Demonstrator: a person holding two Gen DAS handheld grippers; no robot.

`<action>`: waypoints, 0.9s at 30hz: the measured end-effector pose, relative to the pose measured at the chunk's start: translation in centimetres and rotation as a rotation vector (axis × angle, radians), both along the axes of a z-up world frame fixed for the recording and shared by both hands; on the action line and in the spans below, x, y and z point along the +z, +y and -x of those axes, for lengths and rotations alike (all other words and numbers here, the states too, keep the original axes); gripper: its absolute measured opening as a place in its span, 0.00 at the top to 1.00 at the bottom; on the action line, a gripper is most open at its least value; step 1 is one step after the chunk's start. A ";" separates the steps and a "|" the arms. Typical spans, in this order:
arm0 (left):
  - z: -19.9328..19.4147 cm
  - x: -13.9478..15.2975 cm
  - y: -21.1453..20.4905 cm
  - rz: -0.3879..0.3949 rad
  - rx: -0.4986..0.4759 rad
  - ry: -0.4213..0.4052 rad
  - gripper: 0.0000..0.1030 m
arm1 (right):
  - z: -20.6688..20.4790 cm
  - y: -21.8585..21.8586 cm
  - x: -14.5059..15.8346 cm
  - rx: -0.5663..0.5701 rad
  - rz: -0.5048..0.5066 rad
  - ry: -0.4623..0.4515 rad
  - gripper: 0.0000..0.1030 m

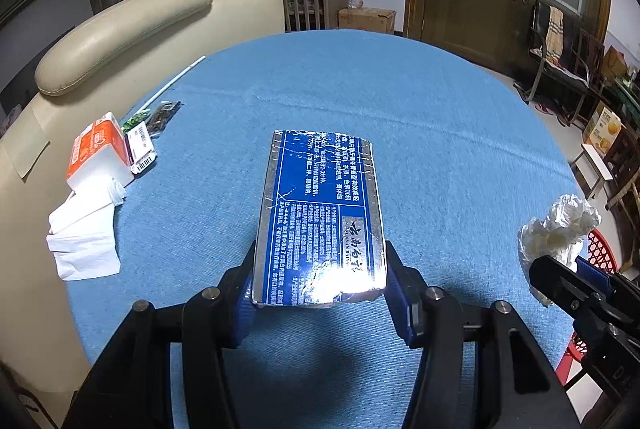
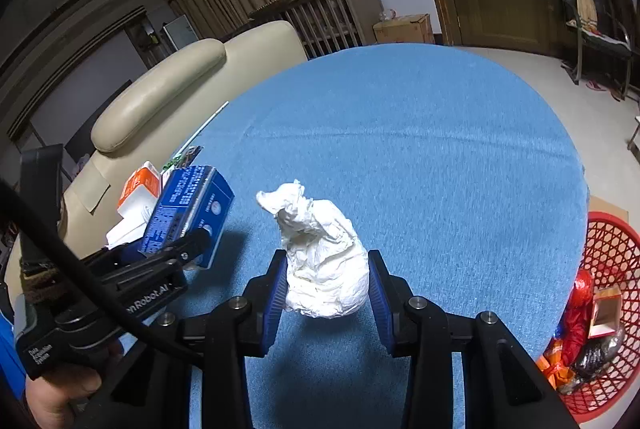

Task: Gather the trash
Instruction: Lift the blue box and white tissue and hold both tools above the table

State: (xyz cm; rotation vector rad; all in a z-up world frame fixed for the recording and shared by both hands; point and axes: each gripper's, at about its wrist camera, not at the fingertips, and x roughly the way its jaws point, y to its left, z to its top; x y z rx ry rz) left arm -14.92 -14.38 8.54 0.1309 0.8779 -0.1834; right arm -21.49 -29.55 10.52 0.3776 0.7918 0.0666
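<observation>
My left gripper is shut on a blue and silver carton covered in print, held above the blue tablecloth. In the right wrist view the same carton shows at the left in that gripper. My right gripper is shut on a crumpled white paper wad, its pads pressing both sides. From the left wrist view the wad appears at the right, above the right gripper's fingers.
An orange and white tissue pack with loose tissues, small wrappers and a white stick lie at the table's left. A cream sofa stands behind. A red basket holding trash sits on the floor at the right.
</observation>
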 end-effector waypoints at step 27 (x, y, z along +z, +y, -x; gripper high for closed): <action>-0.7 -1.4 -1.4 -0.006 -0.050 0.022 0.45 | 1.0 -0.6 0.2 -0.043 -0.025 -0.022 0.60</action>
